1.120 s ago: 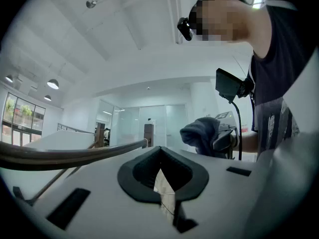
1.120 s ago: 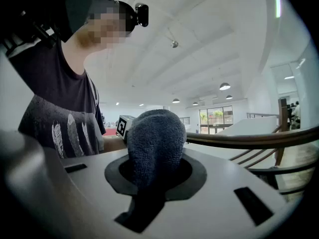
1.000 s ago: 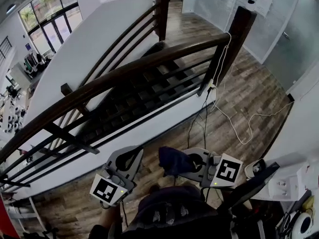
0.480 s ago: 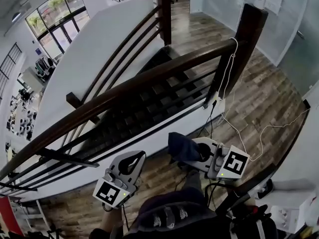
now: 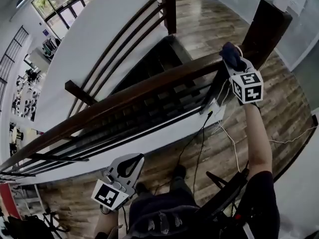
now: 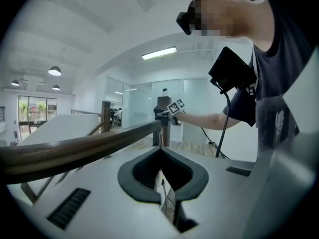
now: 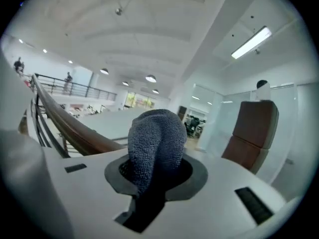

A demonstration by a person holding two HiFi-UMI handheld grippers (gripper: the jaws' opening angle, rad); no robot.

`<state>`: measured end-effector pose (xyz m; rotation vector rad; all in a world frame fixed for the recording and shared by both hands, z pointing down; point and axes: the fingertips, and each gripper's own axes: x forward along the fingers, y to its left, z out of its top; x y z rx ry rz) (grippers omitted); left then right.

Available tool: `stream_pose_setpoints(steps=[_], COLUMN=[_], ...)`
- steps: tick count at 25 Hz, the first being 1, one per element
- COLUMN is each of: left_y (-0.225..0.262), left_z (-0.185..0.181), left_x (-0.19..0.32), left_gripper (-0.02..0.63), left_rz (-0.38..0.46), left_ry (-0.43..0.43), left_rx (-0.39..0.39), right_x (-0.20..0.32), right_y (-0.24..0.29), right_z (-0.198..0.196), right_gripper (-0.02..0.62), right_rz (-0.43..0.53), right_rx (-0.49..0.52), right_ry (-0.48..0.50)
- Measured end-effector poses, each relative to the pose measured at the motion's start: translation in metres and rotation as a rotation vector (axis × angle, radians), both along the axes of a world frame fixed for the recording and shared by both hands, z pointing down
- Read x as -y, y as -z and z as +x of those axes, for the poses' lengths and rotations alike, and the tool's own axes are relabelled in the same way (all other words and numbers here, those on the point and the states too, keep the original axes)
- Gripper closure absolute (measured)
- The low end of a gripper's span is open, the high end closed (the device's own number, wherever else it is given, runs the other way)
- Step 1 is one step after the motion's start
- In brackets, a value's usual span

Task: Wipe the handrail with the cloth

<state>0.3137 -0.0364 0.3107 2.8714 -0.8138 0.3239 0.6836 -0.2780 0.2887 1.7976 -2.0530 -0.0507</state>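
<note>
- While the right gripper (image 5: 233, 62) clamps the blue-grey cloth (image 5: 228, 51), the wooden handrail (image 5: 124, 98) sits right under it.
- Left gripper (image 5: 130, 164): jaws closed, empty, handrail ahead of it.

The handrail (image 5: 129, 96) is carrying the cloth (image 5: 230, 55) at its end by the post (image 5: 266, 26). Below, the plank floor (image 5: 279, 98) is bearing a white cable (image 5: 233, 142) trailing loosely across it (a black cable (image 5: 200, 151) is dropping to it just beside) and the person's shoe (image 5: 178, 171) near the railing's white base (image 5: 149, 139)
</note>
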Motion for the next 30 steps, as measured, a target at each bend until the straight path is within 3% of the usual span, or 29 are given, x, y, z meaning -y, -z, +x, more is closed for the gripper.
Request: stream_pose_setpoints(steps=[3,5,8,12,18,23,26,28,30], left_y=[-0.019,-0.027,-0.04,-0.059,-0.069,-0.088,-0.106,-0.106,-0.098], left_z=[0.012,0.009,-0.012,-0.041,-0.123,-0.244,-0.33,-0.38,-0.42], left_x=[0.032,0.04,0.041,0.043,0.029,-0.007,-0.031,-0.041,-0.047], left_gripper=[0.6,0.6,0.6,0.6,0.6,0.6,0.6,0.6,0.6], left_rz=[-0.035,-0.052,-0.103,-0.136,-0.11,-0.107,-0.12,-0.132,-0.16], left_ry=[0.042,0.062,0.097,0.145,0.122,0.072,0.024,0.05,0.104], left_rx=[0.004,0.009,0.004,-0.009,-0.013,-0.039,0.009,0.021,-0.018], right_x=[0.081,0.102,0.109,0.113,0.092,0.07,0.057,0.048,0.034], right_y=[-0.034,-0.045,-0.051,-0.052,-0.056,-0.059,-0.064,-0.062,-0.058], right_z=[0.07,0.089,0.077,0.022,-0.113,-0.251,-0.334,-0.398,-0.472], right_gripper=[0.518,0.518,0.519,0.523,0.524,0.524,0.523,0.523,0.523], right_rz=[-0.072,-0.083,-0.116,-0.158,-0.218,-0.287,-0.339,-0.359,-0.361], right_rx=[-0.095,-0.098,-0.105,-0.15,-0.105,-0.014,0.038,0.042,0.03], right_ry=[-0.151,-0.2,-0.19,-0.118,-0.011,0.023,-0.001,0.027,0.096])
